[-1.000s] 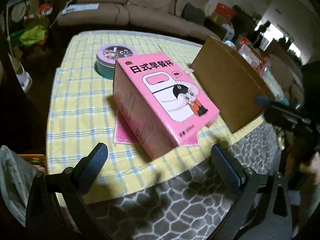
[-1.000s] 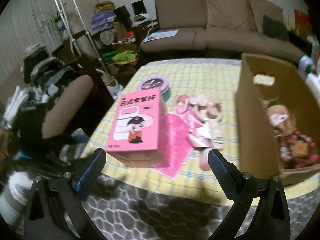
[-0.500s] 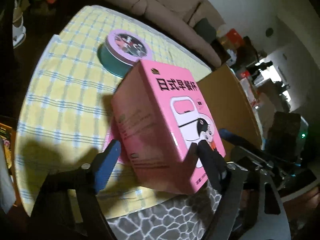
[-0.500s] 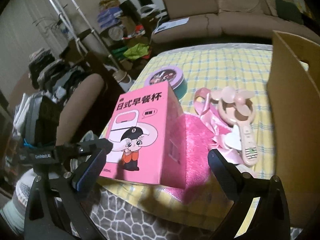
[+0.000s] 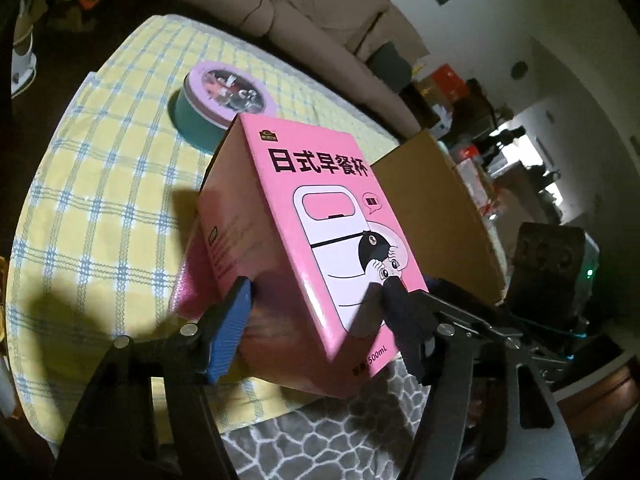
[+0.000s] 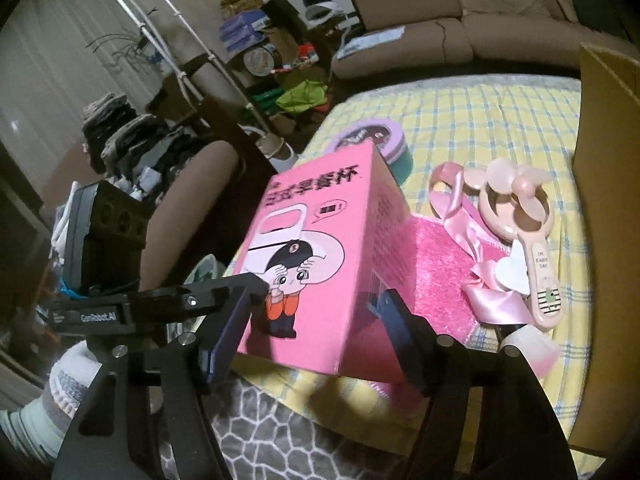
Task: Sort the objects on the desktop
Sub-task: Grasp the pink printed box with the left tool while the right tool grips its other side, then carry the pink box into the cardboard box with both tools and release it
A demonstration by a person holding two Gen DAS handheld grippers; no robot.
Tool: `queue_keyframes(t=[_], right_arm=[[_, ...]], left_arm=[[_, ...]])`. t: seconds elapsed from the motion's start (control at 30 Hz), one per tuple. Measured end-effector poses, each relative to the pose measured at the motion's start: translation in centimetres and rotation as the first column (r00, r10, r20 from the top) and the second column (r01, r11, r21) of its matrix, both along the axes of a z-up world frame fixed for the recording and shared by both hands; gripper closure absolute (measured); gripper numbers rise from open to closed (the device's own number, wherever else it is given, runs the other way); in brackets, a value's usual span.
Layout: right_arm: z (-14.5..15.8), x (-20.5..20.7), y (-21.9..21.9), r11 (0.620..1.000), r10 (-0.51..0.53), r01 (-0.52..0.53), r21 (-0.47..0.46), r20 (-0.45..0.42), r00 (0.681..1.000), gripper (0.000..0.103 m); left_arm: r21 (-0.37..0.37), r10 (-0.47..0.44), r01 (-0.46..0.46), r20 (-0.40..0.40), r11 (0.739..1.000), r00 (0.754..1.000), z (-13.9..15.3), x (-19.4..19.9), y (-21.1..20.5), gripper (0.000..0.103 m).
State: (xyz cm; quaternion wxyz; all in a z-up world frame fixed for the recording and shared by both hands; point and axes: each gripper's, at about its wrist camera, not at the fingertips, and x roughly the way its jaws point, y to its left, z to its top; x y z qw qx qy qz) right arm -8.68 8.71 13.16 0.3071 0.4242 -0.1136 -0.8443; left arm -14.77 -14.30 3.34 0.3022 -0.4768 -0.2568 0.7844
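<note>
A pink cup box (image 5: 320, 216) with black lettering and a cartoon figure stands tilted at the table's near edge, partly on a pink fuzzy cloth (image 6: 444, 264). My left gripper (image 5: 316, 312) is closed on the box's near end, fingers pressing both sides. My right gripper (image 6: 316, 320) grips the same box (image 6: 320, 264) from the other side, its fingers against the front and side faces. A cardboard box (image 5: 436, 216) stands just right of it.
A round tin (image 5: 220, 100) with a lilac lid sits behind the pink box. A pink hand fan (image 6: 524, 224) and a pink ribbon (image 6: 488, 292) lie beside the cloth. The yellow checked tablecloth (image 5: 100, 184) covers the table. A brown sofa (image 6: 460, 28) stands behind.
Both grippers have moved in from the table's edge and closed on the pink box. The box has tipped up off the cloth.
</note>
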Motion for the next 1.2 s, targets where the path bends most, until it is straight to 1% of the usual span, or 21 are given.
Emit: queue_keyframes(t=[0.07,0.2,0.3,0.37,0.43,0.53,0.67,0.73,0.8,0.9,1.0,1.1,1.2], right_arm=[[0.8,0.5,-0.2,1.0,0.007,-0.007,0.001,-0.027,1.0,0.032],[2.8,1.5,-0.3,1.0,0.025,-0.024,0.007,-0.092,0.995,0.032],[4.6,2.4,-0.3,0.999,0.031,-0.028,0.025,-0.15,0.988,0.032],[6.1,2.9,0.1,1.0,0.026,-0.023,0.016,-0.184,0.983,0.032],[7.6,3.2,0.6,1.0,0.013,-0.012,0.005,-0.213,0.977,0.032],[10.4,3.9,2.5,1.0,-0.029,0.028,-0.008,-0.269,0.963,0.031],[14.4,4.9,6.8,0.995,-0.101,0.093,-0.04,-0.342,0.934,0.03],[15.7,5.4,9.2,0.99,-0.141,0.126,-0.063,-0.368,0.919,0.029],[16.8,6.0,12.2,0.983,-0.184,0.171,-0.069,-0.384,0.905,0.029],[17.0,6.3,16.1,0.972,-0.233,0.224,-0.069,-0.383,0.894,0.029],[16.4,6.3,19.4,0.963,-0.268,0.253,-0.089,-0.357,0.895,0.029],[15.0,5.7,22.5,0.952,-0.305,0.279,-0.127,-0.306,0.902,0.029],[12.8,4.6,25.0,0.938,-0.331,0.293,-0.186,-0.227,0.916,0.028]], left_arm=[[0.026,0.0,0.001,-0.027,1.0,1.0,0.7,0.4,-0.2,0.038],[0.053,-0.002,0.008,-0.112,0.999,0.994,3.0,1.2,-0.4,0.038],[0.096,0.011,0.002,-0.129,0.995,0.992,4.6,1.4,-0.2,0.037],[0.108,0.019,-0.001,-0.162,0.994,0.987,6.3,1.6,0.3,0.037],[0.133,0.026,-0.003,-0.17,0.991,0.985,7.8,1.5,1.2,0.036],[0.152,0.007,0.026,-0.209,0.988,0.978,10.6,1.1,3.9,0.035],[0.16,-0.048,0.092,-0.259,0.983,0.965,14.0,0.7,9.2,0.032],[0.176,-0.072,0.122,-0.268,0.977,0.961,15.0,0.6,12.3,0.031],[0.189,-0.103,0.156,-0.263,0.97,0.959,15.3,0.1,15.6,0.031],[0.18,-0.151,0.198,-0.246,0.963,0.957,14.9,-0.5,20.3,0.029],[0.153,-0.187,0.224,-0.226,0.962,0.956,14.0,-0.8,23.8,0.028],[0.117,-0.211,0.238,-0.206,0.964,0.956,12.9,-1.2,26.4,0.028],[0.078,-0.22,0.237,-0.181,0.968,0.959,11.6,-2.2,27.6,0.028]])
